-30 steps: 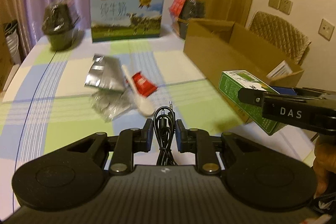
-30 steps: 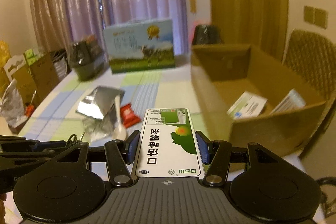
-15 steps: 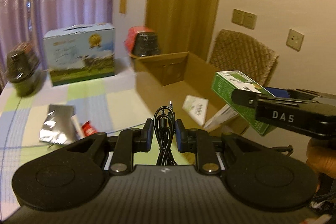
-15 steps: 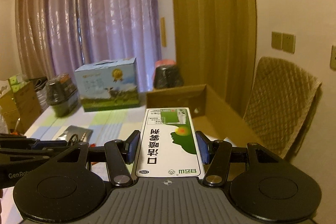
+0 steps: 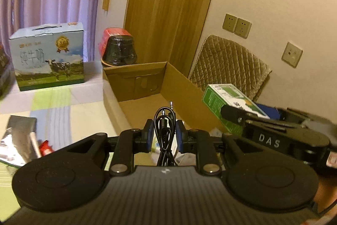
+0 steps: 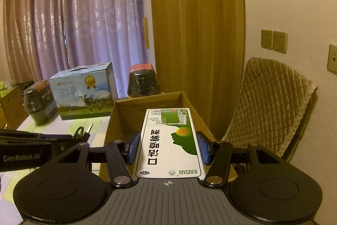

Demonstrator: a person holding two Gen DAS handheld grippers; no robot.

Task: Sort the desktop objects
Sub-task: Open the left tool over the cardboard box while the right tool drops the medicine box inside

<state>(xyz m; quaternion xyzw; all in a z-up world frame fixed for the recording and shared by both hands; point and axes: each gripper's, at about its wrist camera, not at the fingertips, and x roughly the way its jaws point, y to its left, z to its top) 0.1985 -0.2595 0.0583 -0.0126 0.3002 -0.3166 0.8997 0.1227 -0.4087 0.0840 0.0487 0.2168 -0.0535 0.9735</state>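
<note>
The coiled black cable (image 5: 164,136) is pinched between the blue pads of the left tongs (image 5: 162,136), its jack plug sticking up, held in the air over the near end of the open cardboard box (image 5: 181,85). Just to its right, the right tongs (image 6: 167,147) are clamped on the long sides of a green and white medicine box (image 6: 168,140), also up above the cardboard box's near wall. Some white packets sit in the box bottom, mostly hidden behind the left tongs. Out on the bench (image 5: 69,107), left of the cardboard box, there's a silver foil bag (image 5: 19,138) with a small red packet (image 5: 45,146) beside it. Far side of the bench has a milk carton case (image 5: 49,56) and a black wrapped tub (image 5: 119,50), with a chair (image 5: 229,64) at right.
</note>
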